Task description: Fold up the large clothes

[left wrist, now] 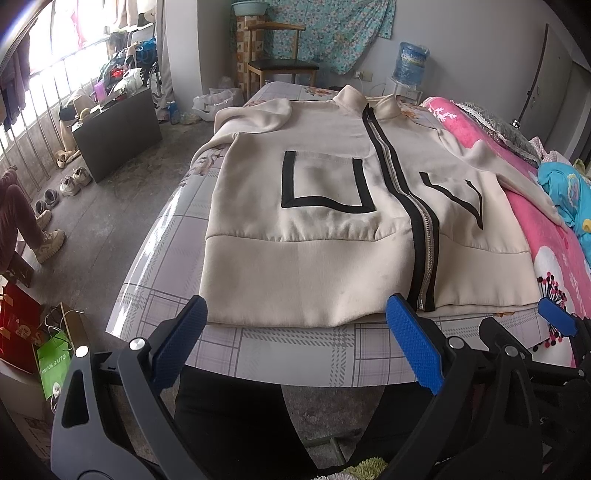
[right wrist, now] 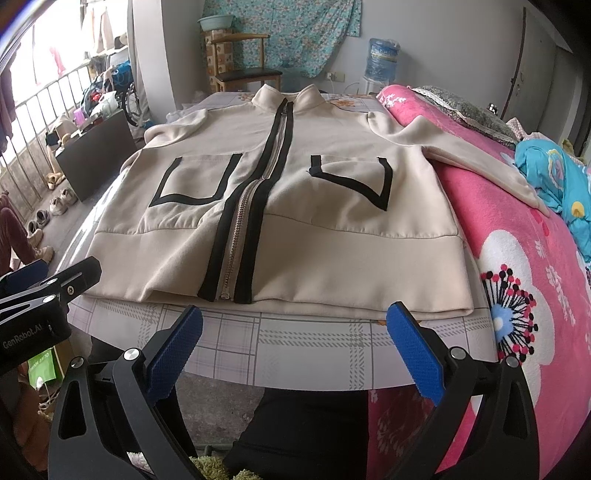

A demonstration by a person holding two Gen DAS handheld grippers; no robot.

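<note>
Jacket (left wrist: pixel 332 229) flat on table (left wrist: pixel 295 350); both tools spread apart, empty.

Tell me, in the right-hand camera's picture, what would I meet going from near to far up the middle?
Right tongs, open → checked table edge → hem of the cream jacket → its black-trimmed zipper → jacket collar → wooden chair → flowered cloth on the wall.
</note>
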